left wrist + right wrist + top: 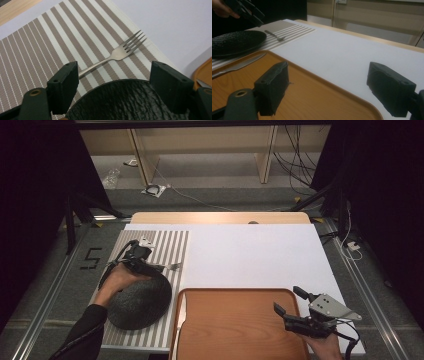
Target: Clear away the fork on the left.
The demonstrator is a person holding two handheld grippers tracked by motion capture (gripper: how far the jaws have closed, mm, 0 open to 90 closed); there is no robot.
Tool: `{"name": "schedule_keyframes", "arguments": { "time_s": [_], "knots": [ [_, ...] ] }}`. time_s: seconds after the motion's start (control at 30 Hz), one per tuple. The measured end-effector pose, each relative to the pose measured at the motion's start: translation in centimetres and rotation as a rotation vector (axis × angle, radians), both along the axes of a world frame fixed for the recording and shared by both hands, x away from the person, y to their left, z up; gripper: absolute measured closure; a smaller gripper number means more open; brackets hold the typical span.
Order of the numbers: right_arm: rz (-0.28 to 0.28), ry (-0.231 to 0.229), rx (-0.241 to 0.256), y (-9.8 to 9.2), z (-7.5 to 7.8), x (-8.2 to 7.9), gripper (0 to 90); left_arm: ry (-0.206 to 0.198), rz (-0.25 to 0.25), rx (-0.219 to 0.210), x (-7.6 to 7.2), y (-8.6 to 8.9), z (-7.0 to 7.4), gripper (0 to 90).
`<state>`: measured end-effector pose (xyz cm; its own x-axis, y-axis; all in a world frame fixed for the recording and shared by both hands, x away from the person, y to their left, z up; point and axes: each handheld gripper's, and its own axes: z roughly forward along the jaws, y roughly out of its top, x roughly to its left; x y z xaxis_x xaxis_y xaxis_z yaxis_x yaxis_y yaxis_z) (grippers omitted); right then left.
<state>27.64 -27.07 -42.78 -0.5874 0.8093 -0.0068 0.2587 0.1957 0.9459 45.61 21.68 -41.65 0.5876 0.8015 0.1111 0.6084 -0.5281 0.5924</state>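
Fork, plain silver metal [117, 54], lies flat on the brown-and-white striped placemat [45, 45], handle tucked near the rim of the round black textured plate [125, 100]. Left tool [142, 254] hovers above it, jaws spread wide, gripping nothing. Risks: one jaw could land on the plate rim instead of the mat, or nudge the thin handle so the fork skids or slips under the plate. Right tool [290, 302] hangs open over the brown wooden tray [235, 325], well apart; a steel knife [181, 312] lies along the tray's left edge on the white bench [250, 250].
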Motion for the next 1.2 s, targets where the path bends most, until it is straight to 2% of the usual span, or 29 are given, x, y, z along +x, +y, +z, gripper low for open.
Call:
{"name": "schedule_keyframes", "arguments": {
  "time_s": [0.33, 0.47, 0.5, 0.57, 0.6, 0.67, 0.8, 0.9, 1.0, 1.03, 1.13, 1.2],
  "knots": [
    [-0.001, 0.000, 0.004, 0.1, 0.0, 0.1, 18.9, 0.061, 0.034, 0.043, 2.7, 0.9, -1.1, 25.1],
    [-0.004, 0.013, -0.008, 0.0, 0.0, 0.1, 19.0, 0.084, 0.034, 0.058, 3.6, 0.9, -1.7, 25.5],
    [-0.003, 0.005, 0.002, 0.1, -0.1, 0.1, 19.0, 0.089, 0.032, 0.063, 3.8, 1.0, -1.8, 25.6],
    [-0.001, 0.004, 0.002, 0.1, -0.1, 0.1, 19.0, 0.102, 0.038, 0.057, 4.3, 1.1, -2.0, 25.9],
    [-0.003, 0.014, -0.006, 0.0, 0.0, 0.1, 19.0, 0.110, 0.038, 0.057, 4.5, 1.1, -2.0, 26.0],
    [-0.003, 0.006, 0.004, 0.0, -0.1, 0.1, 18.9, 0.115, 0.038, 0.066, 4.8, 1.1, -2.1, 26.3],
    [-0.002, 0.004, 0.008, 0.0, -0.1, 0.2, 19.0, 0.134, 0.020, 0.110, 5.4, 0.8, -2.3, 26.5],
    [-0.001, 0.004, 0.009, 0.0, -0.2, 0.2, 18.9, 0.160, 0.013, 0.125, 5.8, 0.8, -2.7, 26.5],
    [0.000, 0.005, 0.006, 0.0, -0.1, 0.1, 18.9, 0.168, 0.010, 0.141, 6.1, 0.7, -3.0, 26.9],
    [0.001, 0.005, 0.006, 0.0, -0.1, 0.1, 19.0, 0.184, 0.006, 0.152, 6.4, 0.7, -3.2, 27.2],
    [-0.003, 0.017, -0.004, -0.1, 0.0, 0.1, 19.0, 0.195, -0.001, 0.172, 6.7, 0.8, -3.2, 27.9],
    [-0.001, 0.009, 0.006, 0.0, -0.1, 0.2, 19.0, 0.198, -0.004, 0.175, 6.9, 0.9, -3.2, 28.5]
  ]
}}
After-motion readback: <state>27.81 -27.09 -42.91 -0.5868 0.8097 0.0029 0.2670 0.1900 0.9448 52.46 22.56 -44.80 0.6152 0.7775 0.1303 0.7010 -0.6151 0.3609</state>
